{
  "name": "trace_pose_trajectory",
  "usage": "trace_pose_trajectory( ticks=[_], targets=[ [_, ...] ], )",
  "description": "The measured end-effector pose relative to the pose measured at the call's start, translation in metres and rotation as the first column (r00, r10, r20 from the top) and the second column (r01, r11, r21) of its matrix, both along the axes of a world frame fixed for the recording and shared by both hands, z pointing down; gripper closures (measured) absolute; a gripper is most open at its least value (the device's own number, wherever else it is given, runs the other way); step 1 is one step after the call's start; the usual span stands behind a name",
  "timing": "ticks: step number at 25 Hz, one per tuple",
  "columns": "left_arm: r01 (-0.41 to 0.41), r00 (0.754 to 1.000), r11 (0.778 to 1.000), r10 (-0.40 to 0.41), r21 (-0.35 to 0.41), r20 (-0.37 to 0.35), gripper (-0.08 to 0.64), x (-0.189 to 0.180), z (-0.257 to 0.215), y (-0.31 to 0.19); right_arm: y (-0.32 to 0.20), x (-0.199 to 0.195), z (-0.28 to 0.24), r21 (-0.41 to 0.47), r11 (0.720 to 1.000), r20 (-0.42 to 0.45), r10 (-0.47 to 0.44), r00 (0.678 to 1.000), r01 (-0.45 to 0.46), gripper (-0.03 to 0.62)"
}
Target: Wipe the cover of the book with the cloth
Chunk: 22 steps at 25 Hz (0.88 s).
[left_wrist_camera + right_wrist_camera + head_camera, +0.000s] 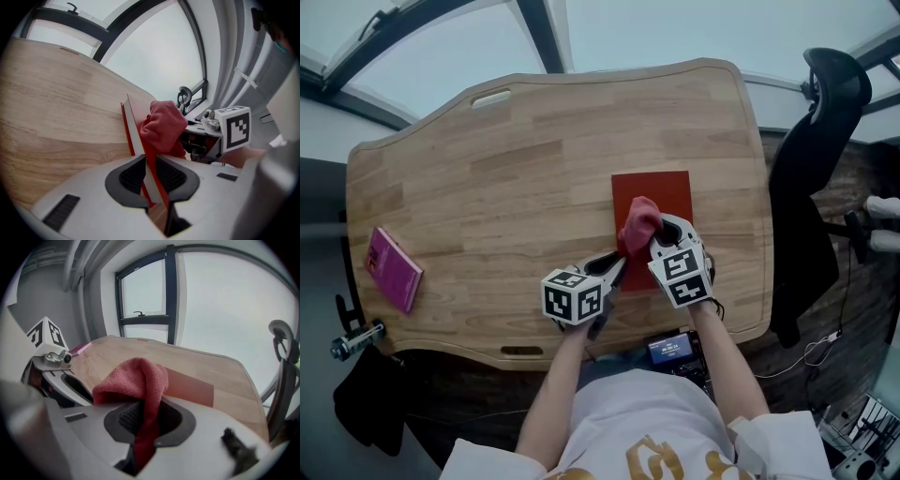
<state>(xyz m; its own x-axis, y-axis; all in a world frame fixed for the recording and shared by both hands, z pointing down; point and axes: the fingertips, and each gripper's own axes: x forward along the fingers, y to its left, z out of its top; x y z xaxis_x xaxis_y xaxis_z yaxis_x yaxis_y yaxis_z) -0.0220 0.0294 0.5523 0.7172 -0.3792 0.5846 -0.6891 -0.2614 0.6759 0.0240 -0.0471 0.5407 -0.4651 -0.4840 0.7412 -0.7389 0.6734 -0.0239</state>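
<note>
White shirt point(623, 412), gold print point(654, 459)

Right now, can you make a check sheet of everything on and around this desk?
Surface: wooden table, holding two books.
Job's things: red book near the front edge; cloth bunched on it.
Clutter: pink book by the left edge.
Grippers: left gripper shut on the red book's near edge; right gripper shut on the cloth.
Cables: thin cable on the floor at right.
Surroundings: black chair at right; window beyond the table.
</note>
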Motion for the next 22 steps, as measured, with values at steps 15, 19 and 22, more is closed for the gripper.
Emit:
trace_pose_trajectory(
  ticks=[15,19,22],
  targets=[
    [-0.019,1.000,1.000,0.018,0.017,0.025,0.483,0.000,0.000,0.000,-0.051,0.017,-0.001,0.057,0.991,0.004,0.118,0.993,-0.118,0.532],
    [-0.015,1.000,1.000,0.015,0.017,0.027,0.483,0.000,0.000,0.000,-0.059,0.022,-0.002,0.073,0.986,0.004,0.150,0.989,-0.149,0.532],
    [-0.014,0.999,1.000,0.013,0.018,0.031,0.483,0.000,-0.001,0.000,-0.062,0.025,-0.002,0.073,0.983,0.014,0.170,0.985,-0.171,0.532]
  ],
)
